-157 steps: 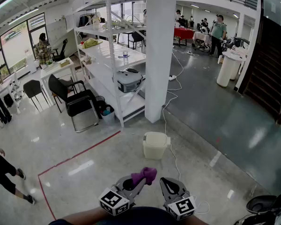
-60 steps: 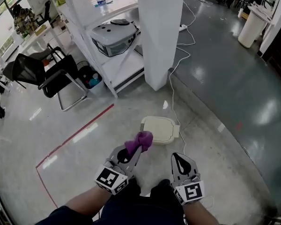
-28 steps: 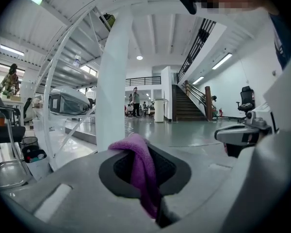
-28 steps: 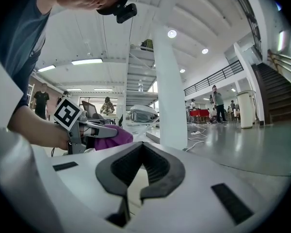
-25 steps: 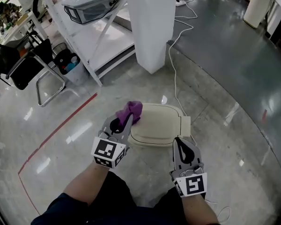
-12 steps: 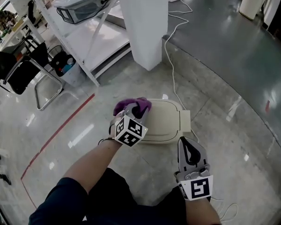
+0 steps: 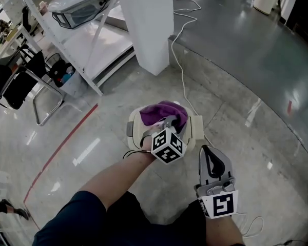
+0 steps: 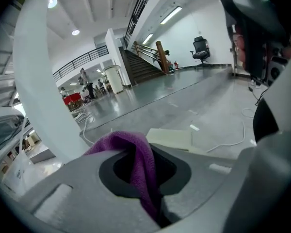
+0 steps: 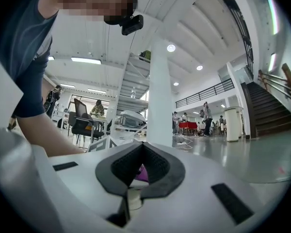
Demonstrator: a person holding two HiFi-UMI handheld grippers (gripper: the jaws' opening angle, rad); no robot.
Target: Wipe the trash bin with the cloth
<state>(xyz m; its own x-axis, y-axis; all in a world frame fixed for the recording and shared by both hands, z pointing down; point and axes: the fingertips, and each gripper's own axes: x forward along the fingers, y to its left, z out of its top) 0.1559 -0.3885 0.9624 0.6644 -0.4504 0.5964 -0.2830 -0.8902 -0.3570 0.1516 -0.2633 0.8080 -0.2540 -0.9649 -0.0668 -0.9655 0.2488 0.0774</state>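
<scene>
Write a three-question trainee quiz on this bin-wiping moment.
1. True or false: the right gripper holds the purple cloth.
2. The cloth is held over which thing? A) trash bin B) chair C) shelf
3. Fill in: the left gripper is shut on the ____.

Key: 1 false; 2 A; 3 cloth.
</scene>
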